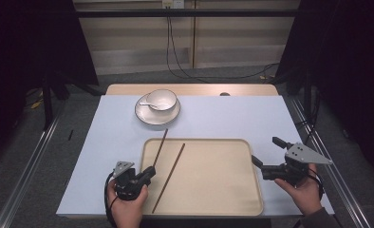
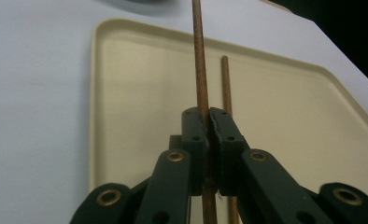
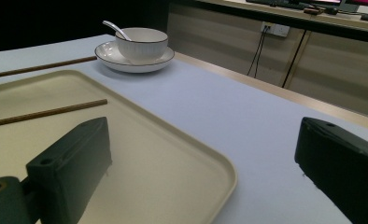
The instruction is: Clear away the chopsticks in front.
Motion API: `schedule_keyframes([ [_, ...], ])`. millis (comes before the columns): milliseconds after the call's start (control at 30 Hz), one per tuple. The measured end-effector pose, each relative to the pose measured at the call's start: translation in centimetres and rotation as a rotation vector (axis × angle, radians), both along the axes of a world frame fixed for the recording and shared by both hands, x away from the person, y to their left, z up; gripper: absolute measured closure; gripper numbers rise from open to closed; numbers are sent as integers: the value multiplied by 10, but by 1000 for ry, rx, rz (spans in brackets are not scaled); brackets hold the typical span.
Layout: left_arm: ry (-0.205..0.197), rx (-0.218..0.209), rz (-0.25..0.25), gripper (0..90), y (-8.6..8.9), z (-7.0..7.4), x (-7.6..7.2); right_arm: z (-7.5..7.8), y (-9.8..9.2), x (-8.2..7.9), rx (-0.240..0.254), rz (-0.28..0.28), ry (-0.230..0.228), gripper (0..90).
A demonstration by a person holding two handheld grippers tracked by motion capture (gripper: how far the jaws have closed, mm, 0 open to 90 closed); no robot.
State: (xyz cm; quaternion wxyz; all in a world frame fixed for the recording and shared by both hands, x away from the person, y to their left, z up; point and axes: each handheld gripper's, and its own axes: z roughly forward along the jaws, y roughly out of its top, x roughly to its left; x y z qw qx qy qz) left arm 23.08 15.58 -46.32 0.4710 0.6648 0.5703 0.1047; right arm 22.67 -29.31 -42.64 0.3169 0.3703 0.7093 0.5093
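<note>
High view, layout: a beige tray (image 1: 213,190) lay on the pale blue table cover (image 1: 104,137); behind it a white bowl (image 1: 162,99) with a spoon (image 1: 148,103) sat on a plate (image 1: 147,118).
High view, chopsticks: one chopstick (image 1: 171,173) lay flat in the tray; the other chopstick (image 1: 160,145) ran from the left gripper (image 1: 144,175) out over the tray's far rim toward the plate.
High view, right side: the right gripper (image 1: 266,154) hovered beside the tray's right edge, jaws apart, holding nothing.
Left gripper view, claw: the jaws were pressed together on the held chopstick (image 2: 200,70), gripping near its lower end; the loose chopstick (image 2: 226,84) lay just beside it.
Right gripper view, claw: both jaws stood wide apart over the tray's (image 3: 173,154) corner; bowl (image 3: 141,43) and plate (image 3: 126,63) sat well apart from it.
Risk: gripped so near one end, the long stick could probably pivot or slip in the pads, and its far tip might knock the plate.
Hard to tell: whether the held stick's tip rested on the rim or cleared it; its lower end was hidden behind the jaws.
</note>
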Motion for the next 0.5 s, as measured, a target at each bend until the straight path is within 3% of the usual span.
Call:
schedule_keyframes([
  [133,8,-7,-12,855,-3,-3,-2,0,0,1,2,-2,0,32],
  [500,57,26,-43,855,-6,-11,-2,-1,1,2,-10,-4,7,32],
])
